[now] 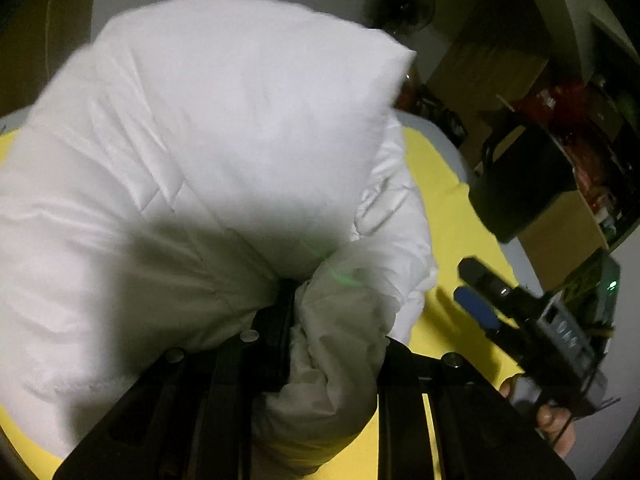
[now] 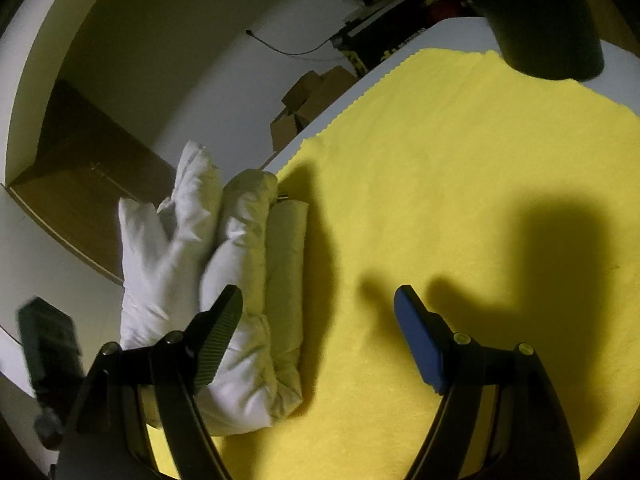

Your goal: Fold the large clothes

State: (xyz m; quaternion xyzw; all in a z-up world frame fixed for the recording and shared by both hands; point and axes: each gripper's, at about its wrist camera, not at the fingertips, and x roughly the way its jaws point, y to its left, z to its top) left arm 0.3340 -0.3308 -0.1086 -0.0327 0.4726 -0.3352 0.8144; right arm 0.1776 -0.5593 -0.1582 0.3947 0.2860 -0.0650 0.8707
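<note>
From the left wrist, the left gripper [image 1: 316,320] is narrow and clamped on a bunched fold of the white padded jacket [image 1: 200,168], the cloth pinched right between its fingers and bulging out over them. The rest of the jacket rises up ahead of this gripper and to its left, filling most of the view and blurred, so its seams are hard to read. Under the gripper lies the yellow cloth [image 1: 452,216] spread on the counter. Only this view shows the right gripper [image 1: 476,288] from outside: it sits off to the right of the left one, clear of the jacket, with a blue pad on one finger and a person's hand [image 1: 556,420] around its grip. Boxes and a fan stand dim in the background. From the right wrist, the right gripper [image 2: 320,332] stands wide with nothing between its fingers, one black and ribbed, the other blue [image 2: 420,344]. Here the jacket [image 2: 224,280] appears as a rolled, lumpy bundle ahead and to the left of this gripper, just past its black finger, at the cloth's left edge. Straight ahead and to the right is bare yellow cloth [image 2: 460,152] crossed by dark shadows. The left gripper's body shows blurred at far left.
</note>
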